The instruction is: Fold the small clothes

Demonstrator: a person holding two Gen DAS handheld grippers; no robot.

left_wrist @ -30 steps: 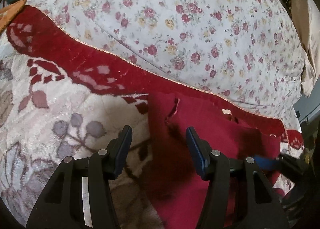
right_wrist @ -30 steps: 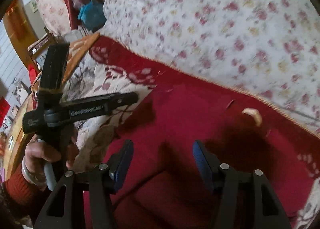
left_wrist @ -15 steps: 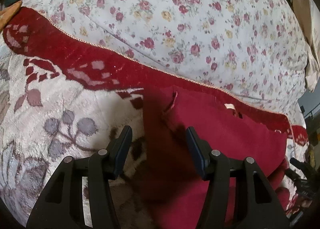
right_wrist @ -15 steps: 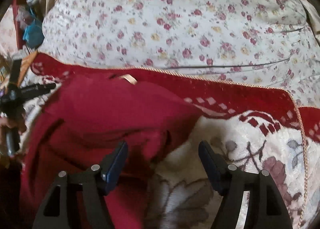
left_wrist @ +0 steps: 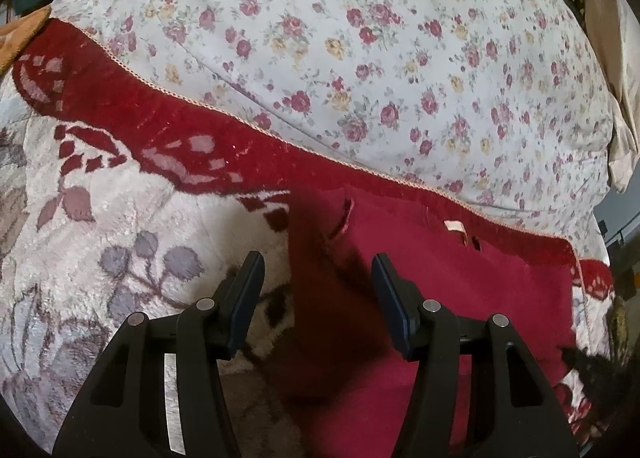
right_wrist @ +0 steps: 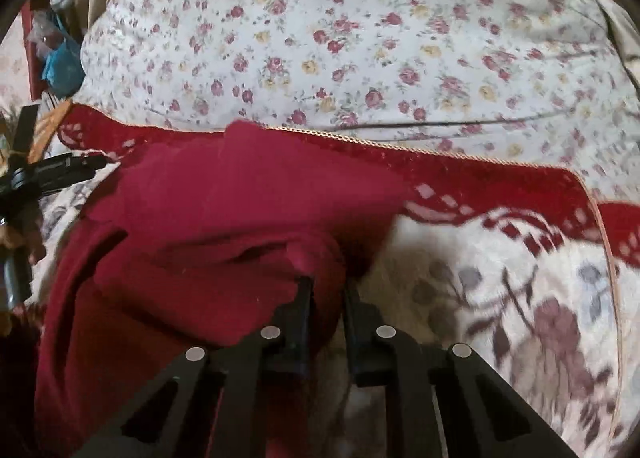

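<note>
A dark red garment (left_wrist: 460, 282) lies on a cream and red floral blanket (left_wrist: 120, 218), its neck label (left_wrist: 454, 227) near the far edge. My left gripper (left_wrist: 318, 286) is open above the garment's left edge, not touching it. In the right wrist view the garment (right_wrist: 240, 210) is bunched and lifted on its right side. My right gripper (right_wrist: 326, 290) is shut on a fold of the garment's right edge. The left gripper (right_wrist: 48, 174) shows at the far left of the right wrist view.
A big pillow in a white cover with small roses (left_wrist: 380, 58) lies behind the blanket; it also shows in the right wrist view (right_wrist: 360, 38). Blue bags and clutter (right_wrist: 60, 66) stand at the far left. Beige cloth (left_wrist: 612, 58) hangs at the right.
My right gripper closed on the garment's right edge and the cloth bunched up there. My left gripper stayed open over the left edge and hardly moved.
</note>
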